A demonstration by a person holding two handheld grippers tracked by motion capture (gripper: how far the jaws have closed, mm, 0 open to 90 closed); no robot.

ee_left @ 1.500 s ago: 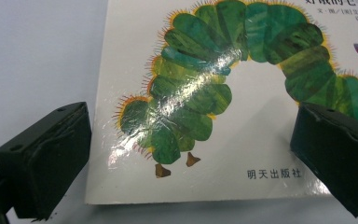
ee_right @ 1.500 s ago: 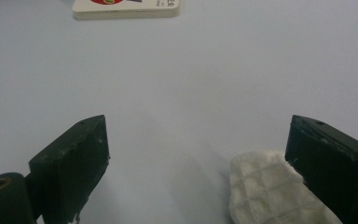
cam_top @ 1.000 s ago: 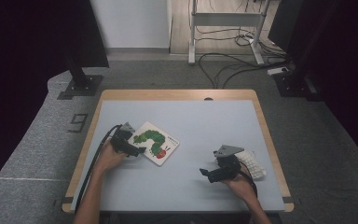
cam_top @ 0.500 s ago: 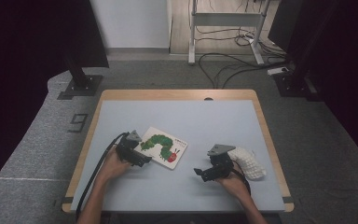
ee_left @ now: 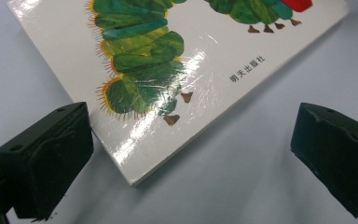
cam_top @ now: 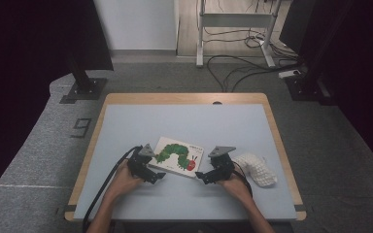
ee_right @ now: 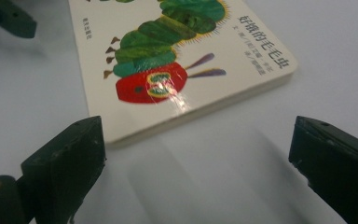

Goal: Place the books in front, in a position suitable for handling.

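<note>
Approaching the book [cam_top: 179, 156]: left claw [cam_top: 158, 177] and right claw [cam_top: 200, 177] both released, corners just ahead; next, close on an edge.

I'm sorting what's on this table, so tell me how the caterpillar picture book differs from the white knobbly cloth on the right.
The glossy white board book with a green caterpillar lies flat and rigid with straight edges; the white knobbly cloth is soft, bunched and lumpy. The book is colourfully printed, the cloth plain white. The book sits between the open left gripper and right gripper; the cloth lies beyond the right hand. Both rest on the pale blue table.
</note>
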